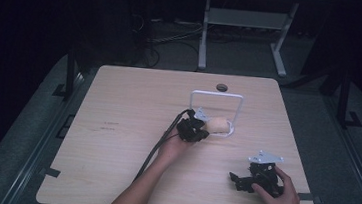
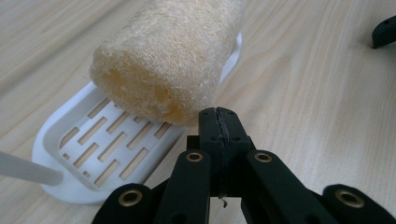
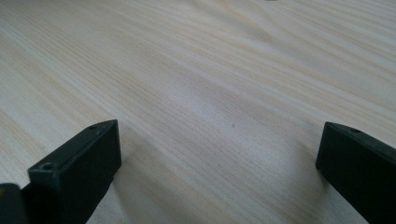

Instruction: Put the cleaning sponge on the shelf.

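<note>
My left hand-held gripper [image 2: 218, 122] has its jaws pressed together on nothing, tips just at the near end of the loofah [image 2: 170, 56], which lies across the white slotted tray [image 2: 65, 154] at the foot of a white wire frame [image 1: 217, 96] on the desk [image 1: 116, 126]; I judge I am nudging or lining up on it, and lifting it would first call for spreading the jaws around its width. My right hand-held gripper [image 3: 219, 154] rests apart, jaws wide over bare wood. The left gripper view gives the loofah's hollow fibrous end and the tray's slots, while the high view gives the frame and both my hands.
</note>
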